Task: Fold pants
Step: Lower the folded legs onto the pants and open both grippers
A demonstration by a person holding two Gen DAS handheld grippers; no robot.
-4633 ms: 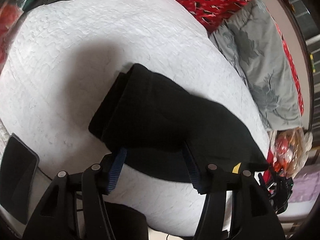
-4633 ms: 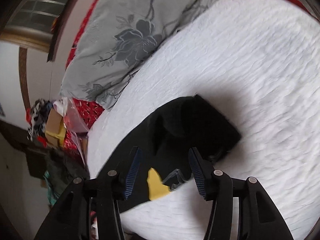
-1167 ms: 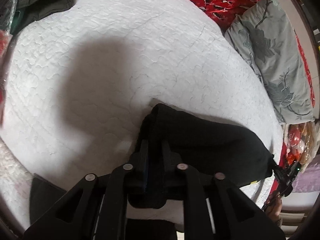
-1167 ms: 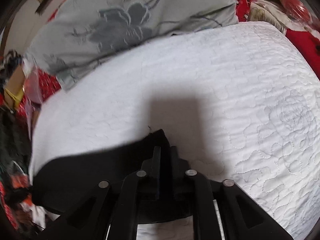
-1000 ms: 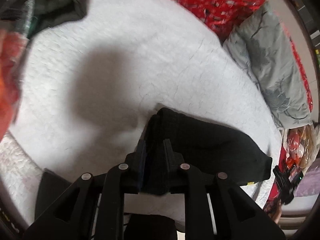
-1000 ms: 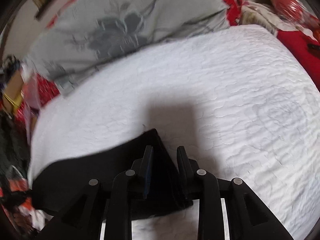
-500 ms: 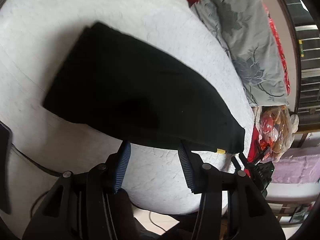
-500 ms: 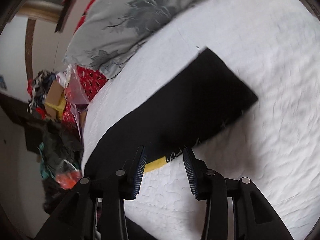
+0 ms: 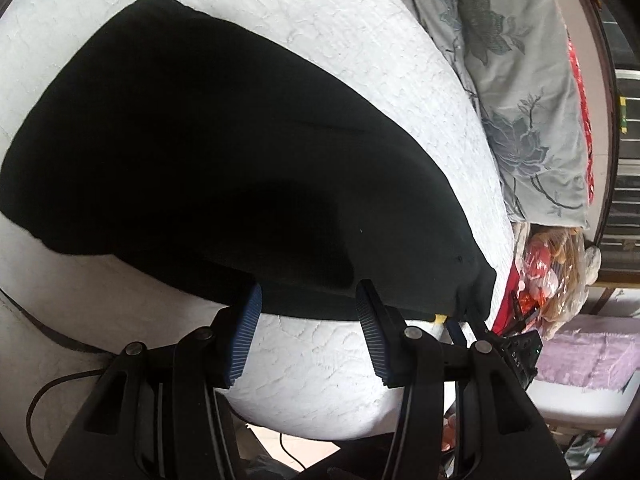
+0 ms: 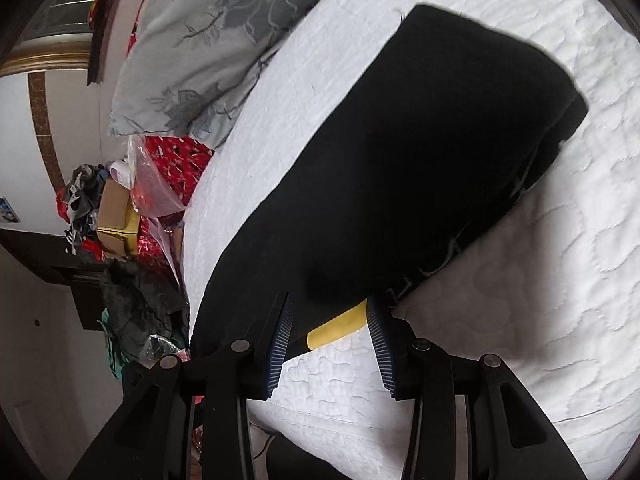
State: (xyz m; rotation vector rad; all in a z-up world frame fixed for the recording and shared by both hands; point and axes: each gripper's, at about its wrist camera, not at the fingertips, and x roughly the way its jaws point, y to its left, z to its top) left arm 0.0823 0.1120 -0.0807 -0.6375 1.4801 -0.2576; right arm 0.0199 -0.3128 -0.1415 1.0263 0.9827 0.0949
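Note:
The black pants [image 9: 208, 152] lie folded in a long flat bundle on the white quilted bed [image 9: 320, 380]. My left gripper [image 9: 307, 300] stands open at the bundle's near edge, and its blue pads do not press the cloth. In the right wrist view the same pants [image 10: 420, 168] stretch away to the upper right. My right gripper [image 10: 328, 308] is open at their near edge. A yellow tag [image 10: 338, 326] sticks out from under the cloth between its fingertips.
A grey floral pillow [image 9: 520, 100] [image 10: 224, 28] lies along the far side of the bed. Plastic bags [image 9: 560, 264], a cardboard box [image 10: 114, 208] and heaped clothes [image 10: 136, 300] crowd the floor beside the bed. A cable [image 9: 48, 392] hangs below the bed's near edge.
A second ago both grippers were shut on the far fold of the pants. They have let go, opened and drawn back and down to the bundle's near edge.

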